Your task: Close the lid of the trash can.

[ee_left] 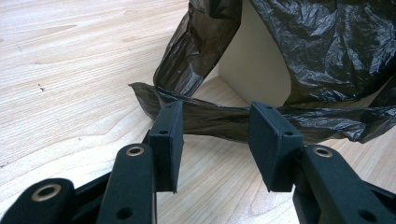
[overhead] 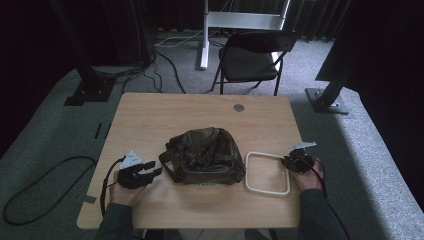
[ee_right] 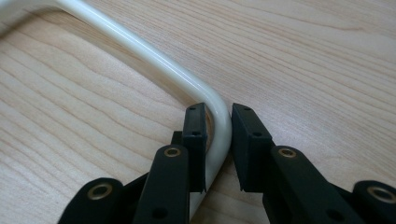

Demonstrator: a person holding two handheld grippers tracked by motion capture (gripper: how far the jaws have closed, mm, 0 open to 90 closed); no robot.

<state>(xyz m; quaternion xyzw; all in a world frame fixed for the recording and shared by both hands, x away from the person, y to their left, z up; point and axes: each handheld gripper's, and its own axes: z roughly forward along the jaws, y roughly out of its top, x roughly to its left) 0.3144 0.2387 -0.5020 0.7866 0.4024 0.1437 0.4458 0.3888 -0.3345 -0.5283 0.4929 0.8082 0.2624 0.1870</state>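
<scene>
Left claw (ee_left: 215, 140), jaws apart, straddles a stretched strip of the black plastic bag (overhead: 207, 155) at the centre of the wooden surface (overhead: 150, 117). Right claw (ee_right: 218, 140) is closed on a corner of the white frame (ee_right: 154, 60), just right of the bag.

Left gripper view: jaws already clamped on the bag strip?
No, the left gripper has its jaws wide apart either side of the black bag strip, with a clear gap to each pad.
</scene>
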